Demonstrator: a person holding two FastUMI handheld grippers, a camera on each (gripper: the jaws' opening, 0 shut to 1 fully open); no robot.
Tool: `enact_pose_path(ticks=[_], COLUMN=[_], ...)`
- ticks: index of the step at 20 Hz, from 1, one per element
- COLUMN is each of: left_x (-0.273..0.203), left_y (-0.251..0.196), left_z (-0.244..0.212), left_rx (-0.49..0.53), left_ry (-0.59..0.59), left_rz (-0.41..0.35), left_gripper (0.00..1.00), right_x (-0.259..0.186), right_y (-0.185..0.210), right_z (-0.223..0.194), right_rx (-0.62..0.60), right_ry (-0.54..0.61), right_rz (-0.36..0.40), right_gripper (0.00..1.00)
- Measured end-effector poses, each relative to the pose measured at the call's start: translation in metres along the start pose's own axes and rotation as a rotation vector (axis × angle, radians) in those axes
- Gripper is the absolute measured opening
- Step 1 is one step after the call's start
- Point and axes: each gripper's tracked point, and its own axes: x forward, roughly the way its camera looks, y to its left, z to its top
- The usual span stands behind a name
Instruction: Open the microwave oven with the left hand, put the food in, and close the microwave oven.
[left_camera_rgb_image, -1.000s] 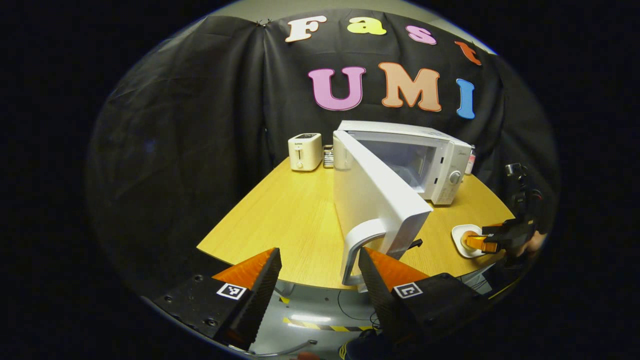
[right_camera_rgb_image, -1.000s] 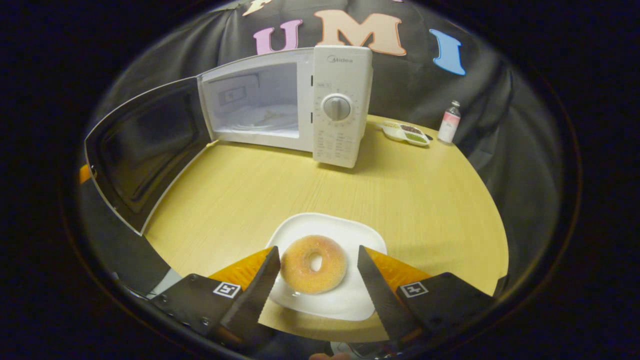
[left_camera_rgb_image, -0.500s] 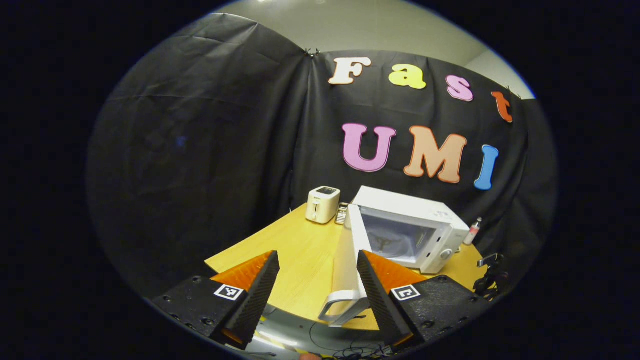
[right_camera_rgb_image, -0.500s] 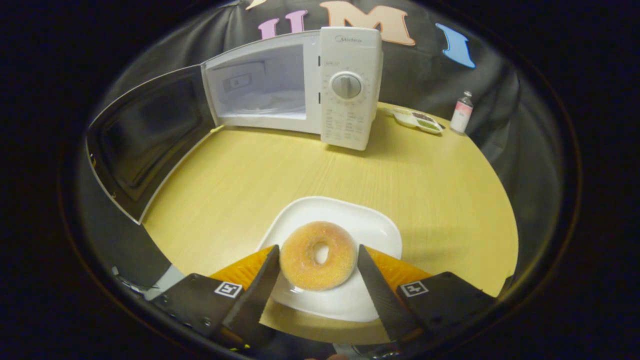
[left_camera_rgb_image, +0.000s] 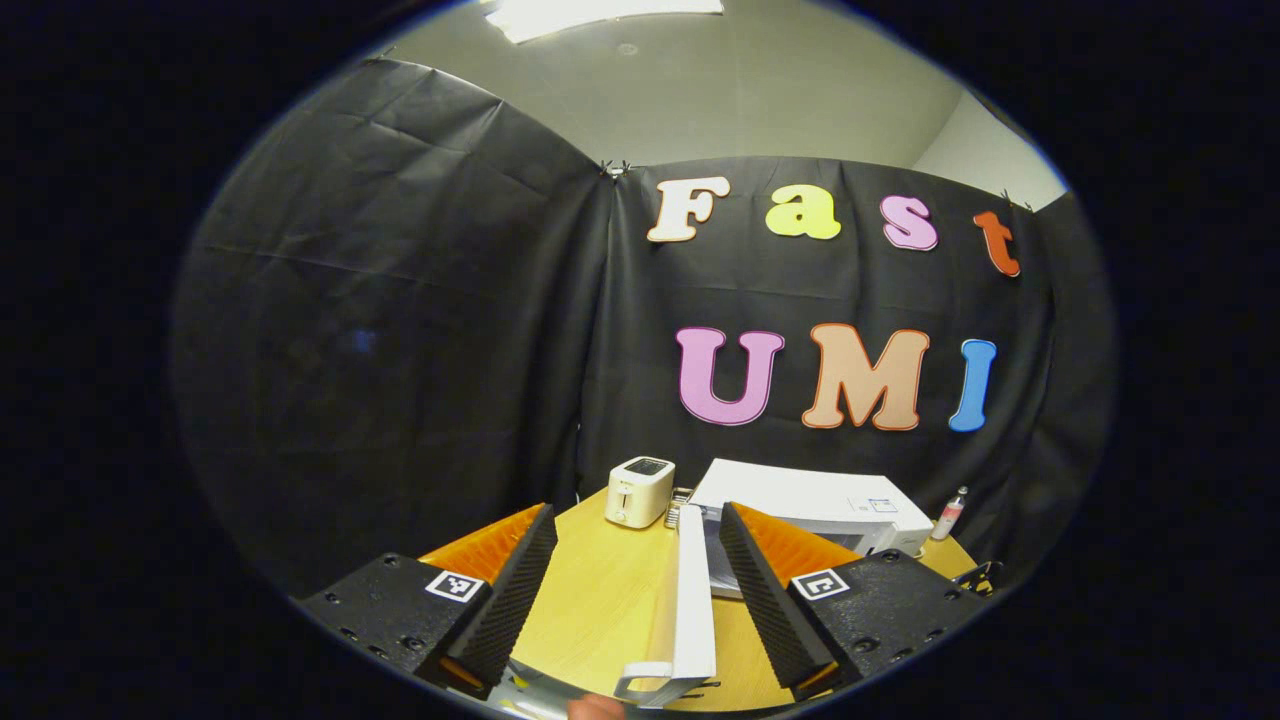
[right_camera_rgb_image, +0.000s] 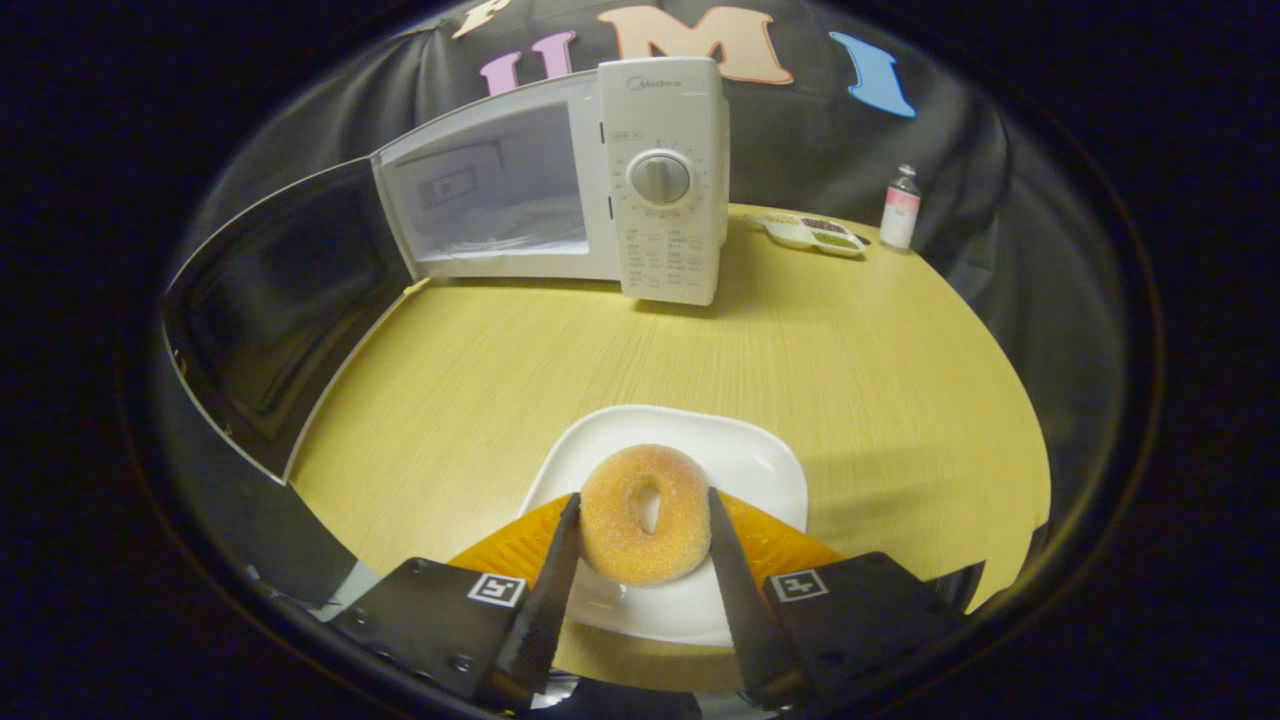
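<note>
Donut (right_camera_rgb_image: 645, 513) squeezed between right tool (right_camera_rgb_image: 640, 580) fingers, over plate (right_camera_rgb_image: 760, 460); left tool (left_camera_rgb_image: 630, 590) spread, empty.

In the right gripper view, the doughnut (right_camera_rgb_image: 643, 512) sits on a plate (right_camera_rgb_image: 760, 462) at the table's (right_camera_rgb_image: 850, 350) near edge, the microwave (right_camera_rgb_image: 660, 180) stands behind with its door (right_camera_rgb_image: 270, 310) swung left, and a dish (right_camera_rgb_image: 812, 232) and bottle (right_camera_rgb_image: 899, 208) lie right of it.
</note>
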Motion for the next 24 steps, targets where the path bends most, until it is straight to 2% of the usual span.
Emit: enact_pose_path(ticks=[1,2,4,6,7,8,9,14,18,19,20,21,22,23,24], left_x=[0.006,0.012,0.028,0.043,0.050,0.052,0.056,0.080,0.086,0.088,0.089,0.091,0.093,0.096,0.098], left_y=[-0.011,-0.021,-0.021,-0.015,-0.017,-0.025,-0.026,-0.019,-0.019,-0.016,-0.015,-0.013,-0.010,-0.006,-0.003], left_z=[0.005,0.008,0.007,0.011,0.015,0.010,0.009,0.031,0.020,0.016,0.014,0.013,0.011,0.007,0.005], left_rx=[-0.034,-0.053,-0.018,0.019,0.025,0.046,0.083,0.206,0.228,0.222,0.215,0.208,0.204,0.205,0.208], left_ry=[-0.016,-0.019,-0.032,-0.056,-0.071,-0.055,-0.062,-0.176,-0.140,-0.127,-0.119,-0.114,-0.108,-0.096,-0.084], left_rz=[-0.047,-0.096,-0.159,-0.173,-0.188,-0.230,-0.247,-0.290,-0.328,-0.332,-0.333,-0.331,-0.330,-0.325,-0.326], left_gripper=[0.95,0.95,0.94,0.95,0.93,0.95,0.95,0.94,0.95,1.00,0.97,1.00,0.97,1.00,0.97], right_x=[-0.001,-0.006,-0.010,-0.012,-0.014,-0.015,-0.014,0.002,0.023,0.029,0.038,0.047,0.057,0.067,0.076], right_y=[0.001,0.003,0.018,0.037,0.048,0.060,0.072,0.145,0.190,0.195,0.196,0.197,0.194,0.192,0.190], right_z=[0.006,0.015,0.037,0.054,0.065,0.076,0.087,0.131,0.171,0.182,0.191,0.197,0.202,0.209,0.218], right_rx=[0.035,0.084,0.185,0.257,0.299,0.345,0.397,0.652,0.780,0.801,0.819,0.834,0.853,0.882,0.909], right_ry=[-0.009,-0.026,-0.076,-0.088,-0.100,-0.119,-0.133,-0.166,-0.216,-0.241,-0.262,-0.274,-0.287,-0.306,-0.326], right_rz=[-0.012,-0.024,-0.021,-0.006,0.008,0.021,0.043,0.184,0.253,0.251,0.244,0.226,0.201,0.182,0.172], right_gripper=[0.73,0.73,0.73,0.73,0.73,0.73,0.67,0.67,0.67,0.67,0.67,0.67,0.66,0.66,0.66])
